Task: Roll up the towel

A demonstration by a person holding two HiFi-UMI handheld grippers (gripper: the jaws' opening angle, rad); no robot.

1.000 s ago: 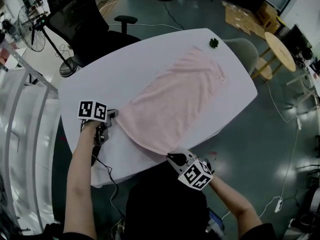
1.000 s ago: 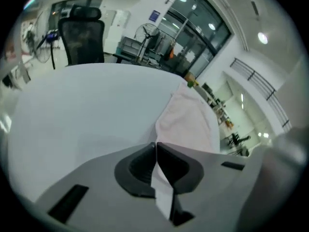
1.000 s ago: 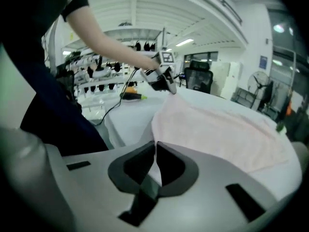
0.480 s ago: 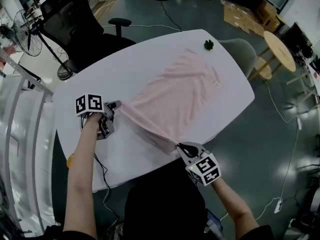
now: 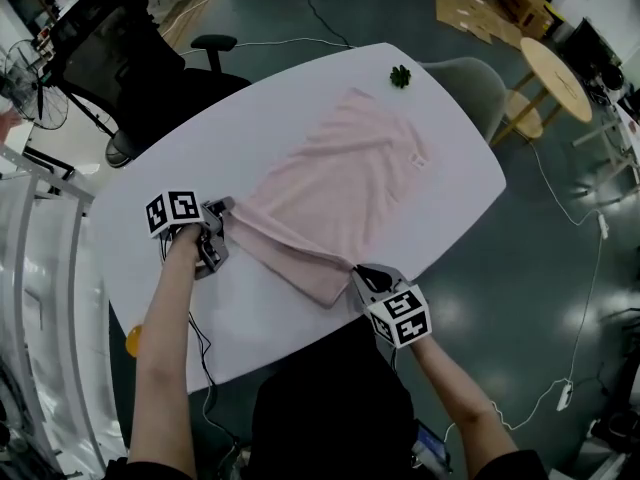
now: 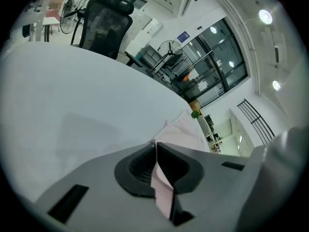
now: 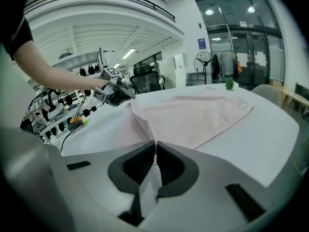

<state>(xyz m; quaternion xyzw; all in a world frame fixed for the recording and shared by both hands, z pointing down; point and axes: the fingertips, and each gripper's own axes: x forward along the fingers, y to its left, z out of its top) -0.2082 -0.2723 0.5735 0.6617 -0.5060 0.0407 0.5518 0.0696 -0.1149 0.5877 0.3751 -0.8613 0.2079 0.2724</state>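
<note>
**Colleague:** Where's the towel now?

**Me:** The towel (image 5: 352, 178) lies lengthwise on the white table (image 5: 250, 108). Its far end points at the little green plant (image 5: 400, 75), and its near end is up in my hands.

**Colleague:** Both grippers on it?

**Me:** Yes. My left gripper (image 5: 226, 210) is pinching the near left corner, and its own view shows pink cloth squeezed between the pressed-together jaws. My right gripper (image 5: 358, 274) is clamped on the near right corner the same way, with a flap of cloth hanging out between its jaws.

**Colleague:** So how much of the roll is done?

**Me:** Very little, I'd say. The near edge is lifted off the table and drawn over the cloth below it, so there's one loose fold across the near end. It looks more like a fold-over than a tight turn. From the head view I can't tell if it's actually curled under.

**Colleague:** And what's left?

**Me:** Nearly everything. Most of the towel lies flat and unrolled, all the way to the end by the plant. I reckon I need to tuck this first turn down firmly. Then I work it forward turn by turn, keeping both corners level so the roll doesn't go crooked, until that end is wound in.
</note>
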